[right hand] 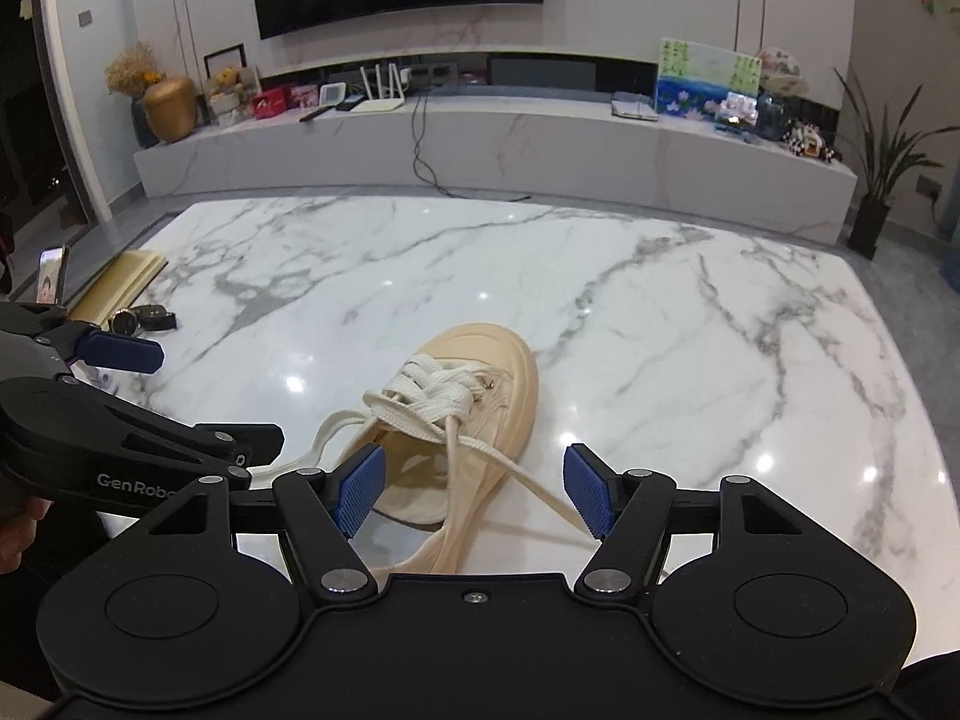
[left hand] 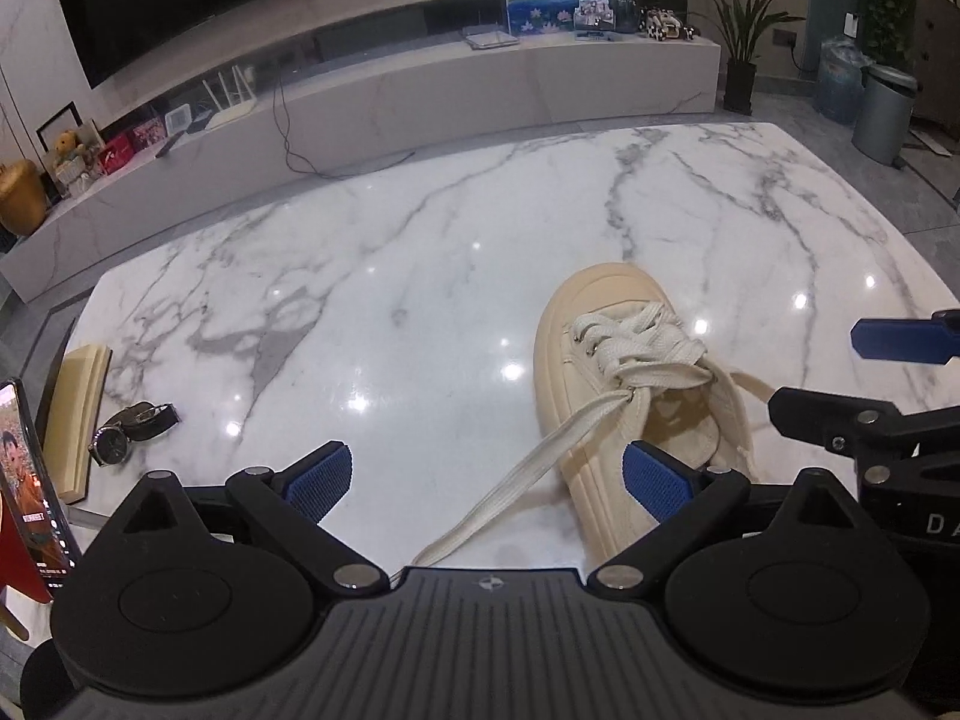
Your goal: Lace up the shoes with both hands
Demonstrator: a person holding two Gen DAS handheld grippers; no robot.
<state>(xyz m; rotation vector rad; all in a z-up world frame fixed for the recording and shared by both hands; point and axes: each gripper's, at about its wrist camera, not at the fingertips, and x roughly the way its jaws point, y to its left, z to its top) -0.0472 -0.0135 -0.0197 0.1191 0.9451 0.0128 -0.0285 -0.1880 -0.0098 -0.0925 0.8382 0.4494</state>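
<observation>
Marble table; TV wall.

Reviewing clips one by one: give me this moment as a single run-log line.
left gripper: open, empty | right gripper: open, empty | cream sneaker: on marble table, laces loose, untied

The shoe lies on the table, with a watch, perhaps beside a book, far left.

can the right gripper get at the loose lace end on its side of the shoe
Probably yes: the right gripper is open, and the lace lies loose on the table between its fingers, with nothing covering it.
</observation>
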